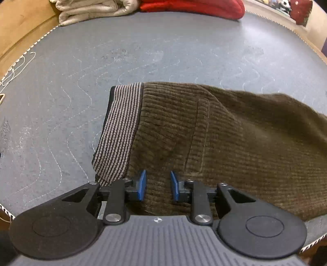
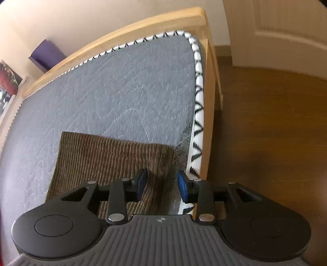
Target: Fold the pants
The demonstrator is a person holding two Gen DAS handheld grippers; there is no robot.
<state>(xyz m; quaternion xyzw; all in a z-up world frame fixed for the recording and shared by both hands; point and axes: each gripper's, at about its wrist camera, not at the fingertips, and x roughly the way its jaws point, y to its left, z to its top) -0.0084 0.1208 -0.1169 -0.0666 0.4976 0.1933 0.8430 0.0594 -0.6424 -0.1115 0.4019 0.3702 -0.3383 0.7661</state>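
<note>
pants [image 1: 214, 139] lie lengthwise along the mattress's [image 1: 143, 51] near edge, waistband [image 1: 120, 131] by the left gripper [image 1: 157, 186], hem by the right gripper [image 2: 162, 185]; both jaws part-open, holding nothing

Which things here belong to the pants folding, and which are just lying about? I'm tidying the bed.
Part of the job:
- brown corduroy pants
- left gripper, jaws apart over the pants
- right gripper, jaws apart at the pants' edge

Lying about:
- beige folded blanket
- red fabric
- purple box
</note>
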